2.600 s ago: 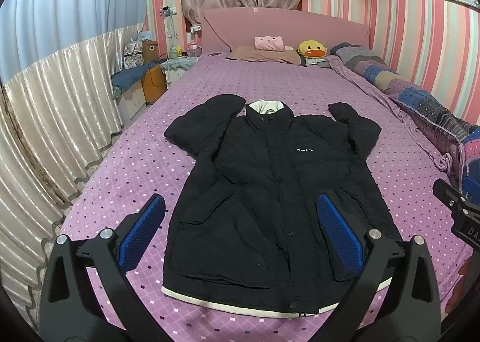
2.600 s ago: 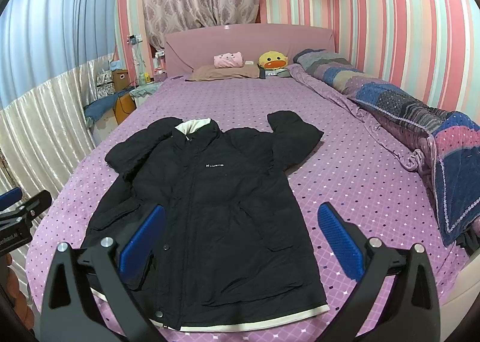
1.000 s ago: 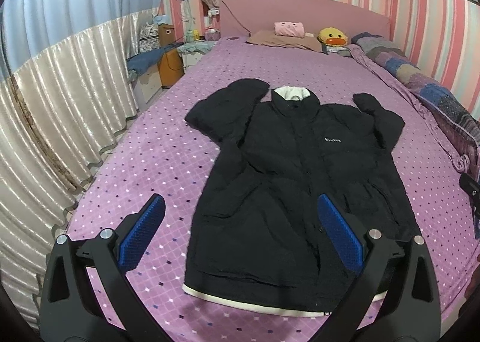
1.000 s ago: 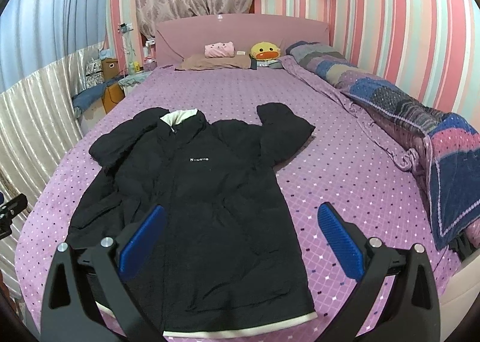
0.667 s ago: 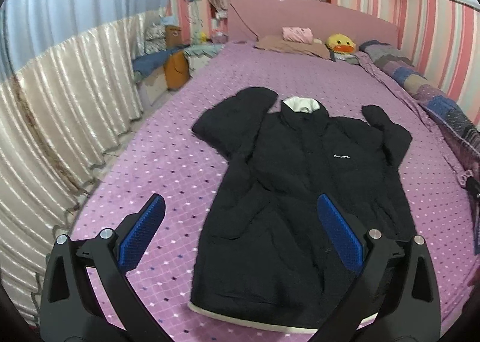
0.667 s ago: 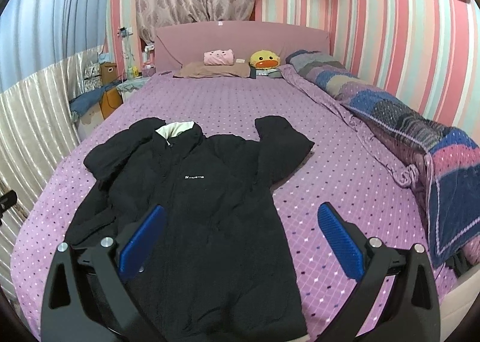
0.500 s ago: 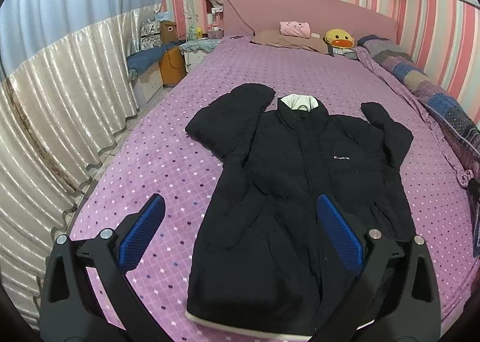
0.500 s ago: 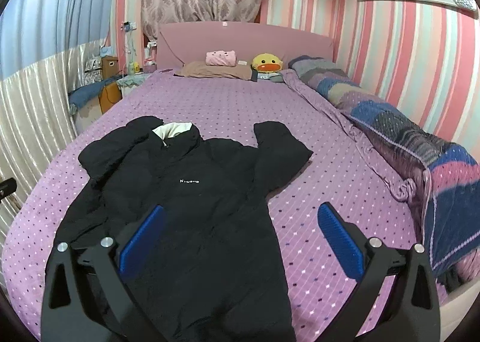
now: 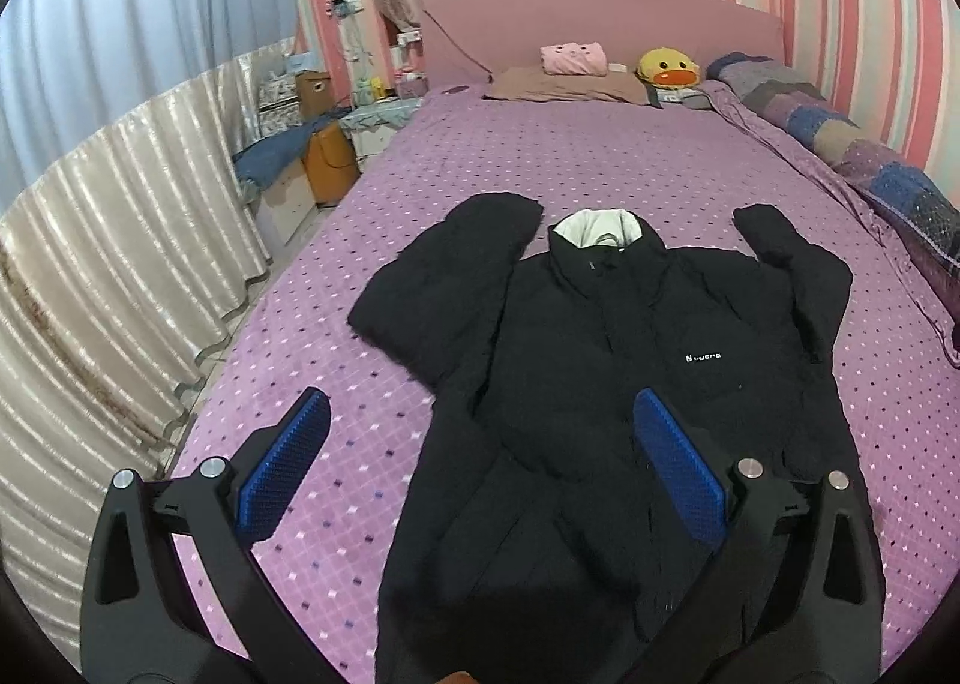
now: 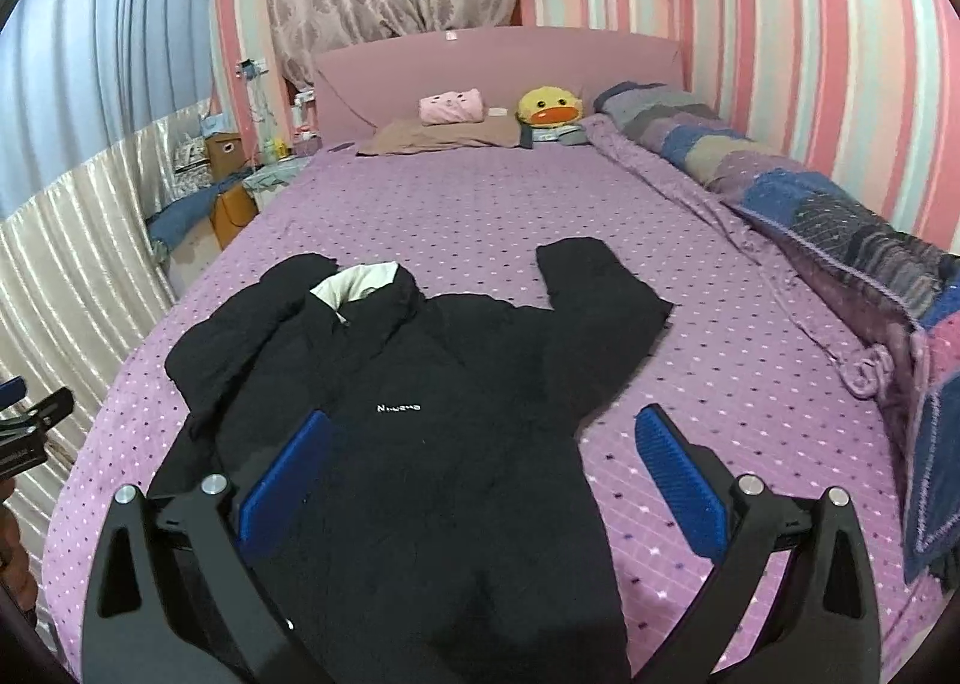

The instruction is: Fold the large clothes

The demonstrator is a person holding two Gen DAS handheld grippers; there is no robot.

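Both tongs advanced over jacket (image 9: 630, 384); spread wide, hovering above it

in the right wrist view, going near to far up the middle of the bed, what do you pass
right hand-held gripper → black jacket → its white collar lining → bare purple bedspread → brown pillow → pink plush → pink headboard
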